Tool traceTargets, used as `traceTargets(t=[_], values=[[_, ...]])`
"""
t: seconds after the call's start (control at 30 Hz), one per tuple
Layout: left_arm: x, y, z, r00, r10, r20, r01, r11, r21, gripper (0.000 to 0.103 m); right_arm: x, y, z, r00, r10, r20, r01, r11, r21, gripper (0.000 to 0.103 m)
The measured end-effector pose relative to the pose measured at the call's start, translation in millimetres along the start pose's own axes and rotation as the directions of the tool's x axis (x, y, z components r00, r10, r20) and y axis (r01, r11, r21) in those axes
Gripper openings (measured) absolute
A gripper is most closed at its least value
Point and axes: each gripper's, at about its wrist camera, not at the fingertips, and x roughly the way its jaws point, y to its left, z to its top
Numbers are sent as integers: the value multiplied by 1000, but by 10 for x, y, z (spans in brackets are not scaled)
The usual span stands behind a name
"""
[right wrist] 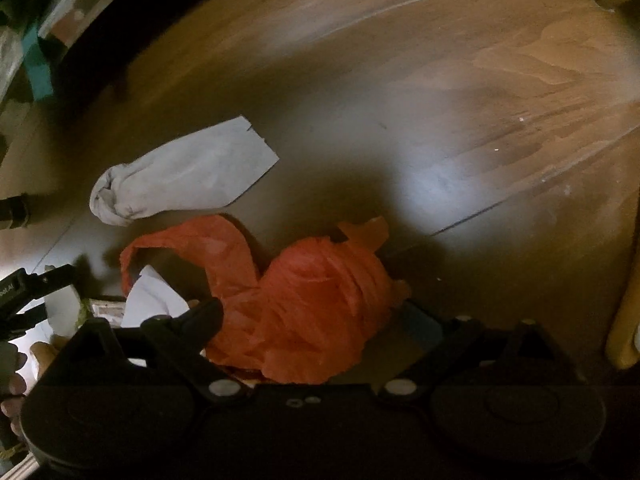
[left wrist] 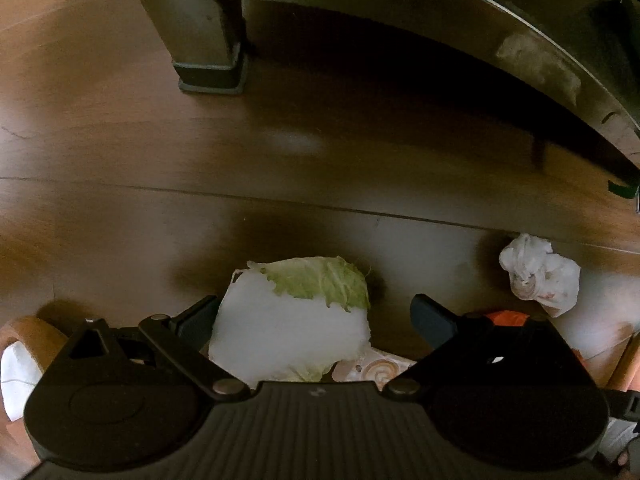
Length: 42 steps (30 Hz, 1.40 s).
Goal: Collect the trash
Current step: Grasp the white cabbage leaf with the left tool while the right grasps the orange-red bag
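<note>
Now reaching: left tongs (left wrist: 314,316) spread over pale green cabbage leaf (left wrist: 320,282), right tongs (right wrist: 316,320) spread around crumpled orange plastic bag (right wrist: 312,300), lower centre. Next: close both.

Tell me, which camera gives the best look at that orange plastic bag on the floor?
The right wrist view: the orange plastic bag fills the space between the open right gripper. The left wrist view shows only an orange sliver behind its own gripper's finger.

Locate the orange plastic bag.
Right wrist view: the orange plastic bag lies on the wood floor between the open right claw, below a white paper bag.
</note>
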Motion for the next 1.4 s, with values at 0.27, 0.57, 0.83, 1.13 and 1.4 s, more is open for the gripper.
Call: traceTargets(t=[0.27,0.57,0.83,1.13,1.4], values=[[48,-80,-81,999,40,23,-40,999,17,92,36,118,17,999,-46,-3,46,998,-37,62],[-61,-185,-142,992,98,76,-102,994,50,69,-91,196,-55,994,-92,65,97,992,-77,55],[-204,-225,-129,993,67,93,-76,993,95,65,-444,269,-244,970,-164,179,191,971,-147,53],[-528,-548,-237,995,27,97,-47,977,210,65,-1248,244,-426,917,-222,332,299,932,-204,53],[-1237,-870,-335,986,-51,159,7,964,265,65,-2057,158,-625,875,-195,444,308,931,-197,52]])
